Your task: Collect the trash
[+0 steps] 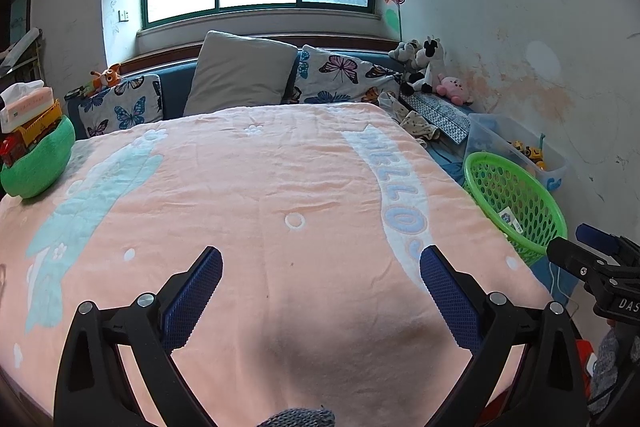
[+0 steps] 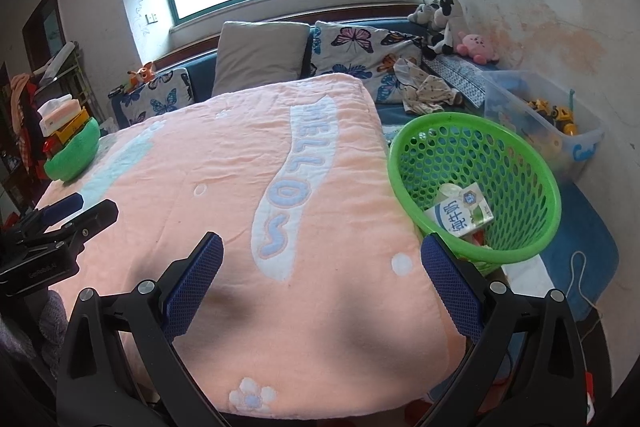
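A green mesh basket [image 2: 516, 163] stands on the bed's right side, beside the pink blanket [image 2: 248, 163]. Inside it lies a white and blue milk carton [image 2: 460, 213] with some crumpled paper [image 2: 450, 191]. The basket also shows in the left wrist view [image 1: 516, 203]. My left gripper [image 1: 320, 259] is open and empty above the blanket's near end. My right gripper [image 2: 320, 251] is open and empty, its right finger just in front of the basket's near rim. Each gripper shows in the other's view, the right one [image 1: 592, 259] and the left one [image 2: 60, 223].
Pillows [image 1: 240, 71] and plush toys [image 1: 424, 63] line the headboard. A green cushion with a toy truck and tissue box [image 1: 36, 151] sits at the blanket's left edge. A clear bin of toys [image 2: 548, 123] stands by the right wall.
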The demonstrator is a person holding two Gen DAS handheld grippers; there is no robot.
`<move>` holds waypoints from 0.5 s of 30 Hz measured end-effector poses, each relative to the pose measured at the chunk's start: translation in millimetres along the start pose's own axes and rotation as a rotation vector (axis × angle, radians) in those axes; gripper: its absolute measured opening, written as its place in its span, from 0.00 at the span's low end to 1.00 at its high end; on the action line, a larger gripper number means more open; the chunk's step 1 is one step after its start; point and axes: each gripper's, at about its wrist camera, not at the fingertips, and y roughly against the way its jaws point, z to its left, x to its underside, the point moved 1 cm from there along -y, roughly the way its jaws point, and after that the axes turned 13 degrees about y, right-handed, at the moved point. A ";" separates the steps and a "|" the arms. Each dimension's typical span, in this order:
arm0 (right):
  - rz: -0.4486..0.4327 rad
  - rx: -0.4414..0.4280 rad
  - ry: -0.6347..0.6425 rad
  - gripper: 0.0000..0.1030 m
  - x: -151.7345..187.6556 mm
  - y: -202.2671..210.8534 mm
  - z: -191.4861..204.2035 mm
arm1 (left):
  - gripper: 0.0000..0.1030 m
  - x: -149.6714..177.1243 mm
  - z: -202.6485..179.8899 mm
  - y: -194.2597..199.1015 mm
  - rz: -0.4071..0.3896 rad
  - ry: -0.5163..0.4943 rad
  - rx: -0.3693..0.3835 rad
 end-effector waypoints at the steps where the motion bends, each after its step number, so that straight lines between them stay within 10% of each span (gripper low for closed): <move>1: 0.000 0.000 0.000 0.96 -0.1 -0.3 0.1 | 0.93 -0.1 0.2 0.2 0.000 0.001 0.001; 15: -0.004 -0.016 0.000 0.96 -0.4 -1.1 2.5 | 0.93 -0.2 1.0 0.4 -0.006 0.013 0.001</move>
